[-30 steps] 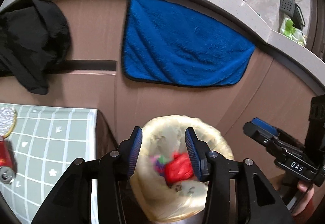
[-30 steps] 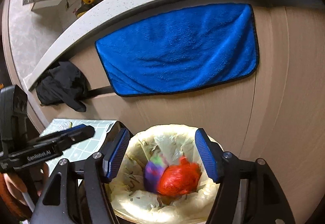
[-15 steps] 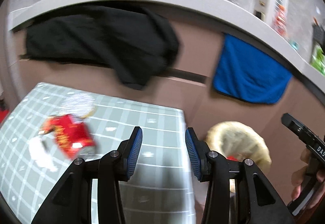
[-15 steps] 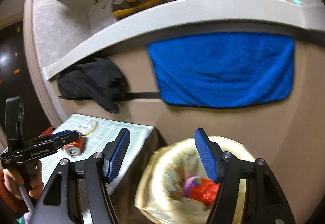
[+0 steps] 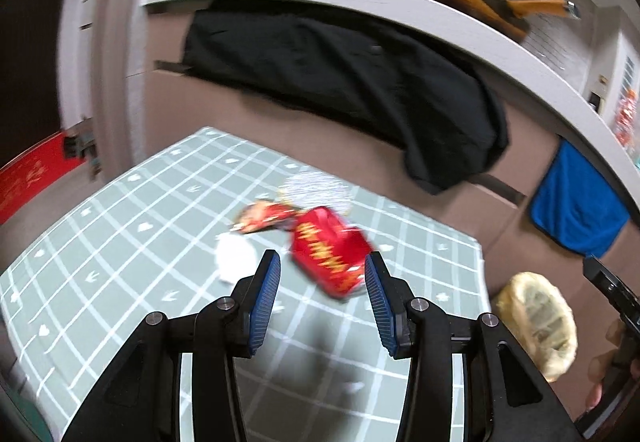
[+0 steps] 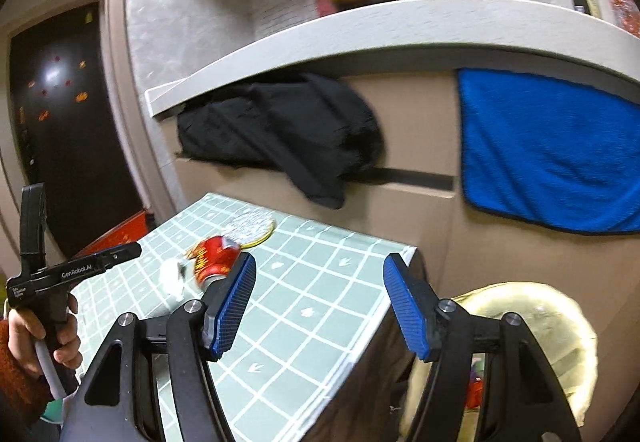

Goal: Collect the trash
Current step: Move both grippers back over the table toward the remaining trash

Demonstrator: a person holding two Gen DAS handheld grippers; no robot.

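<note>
Only the right wrist view shows red trash [image 6: 475,390] (in the bin [image 6: 560,322])

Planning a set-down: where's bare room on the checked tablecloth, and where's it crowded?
Bare: the tablecloth left of the white scrap, and the near strip toward the bin-side edge. Crowded: the far middle, where red can, red wrapper, white scrap and silver disc cluster.

Both wrist views toward table [image 5: 120,282]
</note>
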